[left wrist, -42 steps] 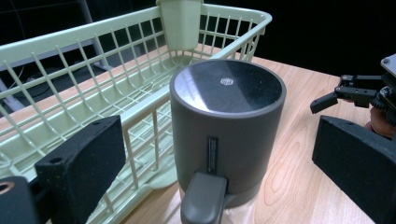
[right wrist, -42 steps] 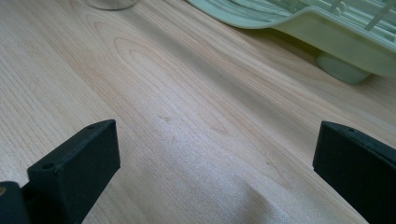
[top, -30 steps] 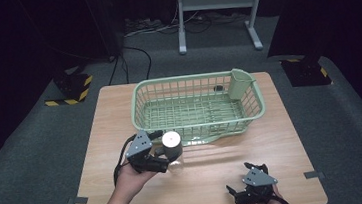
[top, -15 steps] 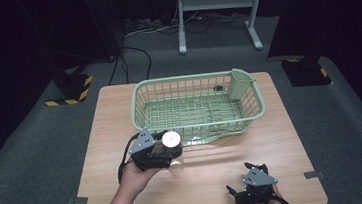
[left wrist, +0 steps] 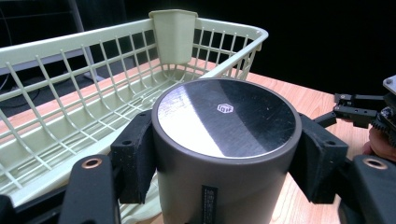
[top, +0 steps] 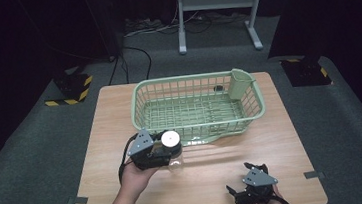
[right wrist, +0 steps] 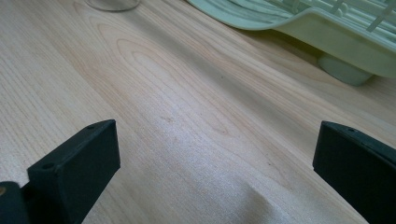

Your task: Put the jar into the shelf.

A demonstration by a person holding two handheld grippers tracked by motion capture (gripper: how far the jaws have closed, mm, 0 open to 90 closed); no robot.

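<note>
A grey cylindrical cup (left wrist: 226,112) with a shiny flat lid (top: 170,140) stands upright on the wooden table (top: 216,174), just in front of the green wire basket (top: 192,78). My left gripper (top: 170,153) reaches it from the left. Its jaws have just been closing and now press on both sides of the cup, as the left gripper view (left wrist: 226,161) shows. My right gripper (top: 242,178) rests near the table's front edge, to the right. Its jaws (right wrist: 217,163) stand wide apart over bare wood with nothing between them.
The basket (left wrist: 56,46) holds nothing I can see and has a small green holder (top: 240,82) clipped at its far right corner. Its drip lip (right wrist: 261,21) juts out toward the right gripper. Stand legs and cables lie on the floor beyond the table.
The left gripper's jaws have drawn in against the cup. Neither hand has shifted.
</note>
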